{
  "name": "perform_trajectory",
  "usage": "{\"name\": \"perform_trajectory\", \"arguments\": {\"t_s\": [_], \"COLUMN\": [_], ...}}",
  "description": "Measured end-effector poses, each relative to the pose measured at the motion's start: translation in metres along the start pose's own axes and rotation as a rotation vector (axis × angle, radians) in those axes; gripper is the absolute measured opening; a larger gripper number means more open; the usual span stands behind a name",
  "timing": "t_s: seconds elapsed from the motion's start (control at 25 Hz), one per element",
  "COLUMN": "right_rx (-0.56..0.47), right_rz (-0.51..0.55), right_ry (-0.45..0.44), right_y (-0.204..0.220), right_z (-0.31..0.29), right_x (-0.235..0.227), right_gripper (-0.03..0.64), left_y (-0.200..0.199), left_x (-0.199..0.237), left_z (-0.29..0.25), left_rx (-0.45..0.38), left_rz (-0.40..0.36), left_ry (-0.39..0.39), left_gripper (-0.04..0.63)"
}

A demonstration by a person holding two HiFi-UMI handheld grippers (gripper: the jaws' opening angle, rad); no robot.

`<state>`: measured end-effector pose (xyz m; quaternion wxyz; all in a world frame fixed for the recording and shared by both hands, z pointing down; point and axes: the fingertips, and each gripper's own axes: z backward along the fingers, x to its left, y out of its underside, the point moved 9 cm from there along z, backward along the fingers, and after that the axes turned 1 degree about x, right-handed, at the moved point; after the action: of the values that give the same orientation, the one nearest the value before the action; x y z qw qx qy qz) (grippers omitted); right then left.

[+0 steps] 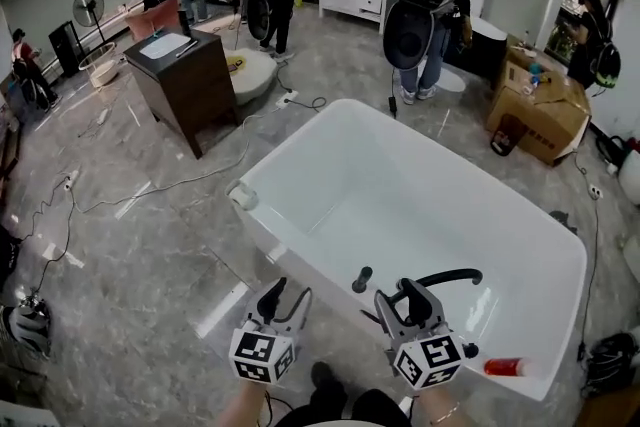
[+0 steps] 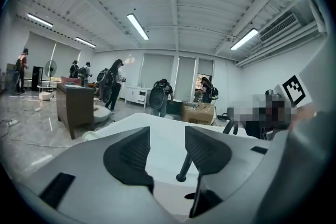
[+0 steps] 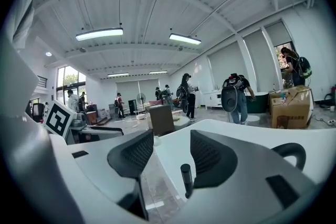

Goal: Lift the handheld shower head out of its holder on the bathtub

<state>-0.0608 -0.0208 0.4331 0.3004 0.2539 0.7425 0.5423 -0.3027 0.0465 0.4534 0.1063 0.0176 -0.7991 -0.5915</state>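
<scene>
1. Shower head (image 1: pixel 362 280): probably light and stiff. The smooth black finish may be slippery, so pinch it squarely across the shaft.
2. Best place to grip, I'd guess, is the exposed upper shaft just under the rounded top, then pull straight up along its axis. A hose may drag from below, but none is visible.
3. Look: a slim black stick with a slightly thicker rounded cap, standing nearly upright. Its spray face can't be made out.
4. Place: it sits in its holder on the near rim of the white bathtub (image 1: pixel 300 150), left of the black curved spout (image 1: pixel 447 278). A red bottle (image 1: pixel 505 367) lies further right on the rim.
5. Left gripper (image 1: pixel 288 300): jaws spread and empty. Its own view has the shower head (image 2: pixel 183 166) beyond the right jaw, not touching.
6. Right gripper (image 1: pixel 405 300): jaws spread with nothing pinched. In its own view the shower head (image 3: pixel 186 178) shows in the gap, clear of both pads.
</scene>
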Motion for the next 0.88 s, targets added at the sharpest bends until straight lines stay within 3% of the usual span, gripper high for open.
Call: {"name": "perform_trajectory", "arguments": {"t_s": [0.36,0.88], "right_rx": [0.051,0.087], "right_rz": [-0.028,-0.059], "right_ry": [0.076,0.073], "right_y": [0.026,0.07], "right_z": [-0.006,-0.037], "right_x": [-0.029,-0.078], "right_gripper": [0.209,0.209], "left_y": [0.013,0.059], "left_x": [-0.009,-0.041], "left_z": [-0.063,-0.154], "left_rx": [0.064,0.143], "left_rz": [-0.024,-0.076], "left_ry": [0.113,0.223], "left_gripper": [0.213,0.213]}}
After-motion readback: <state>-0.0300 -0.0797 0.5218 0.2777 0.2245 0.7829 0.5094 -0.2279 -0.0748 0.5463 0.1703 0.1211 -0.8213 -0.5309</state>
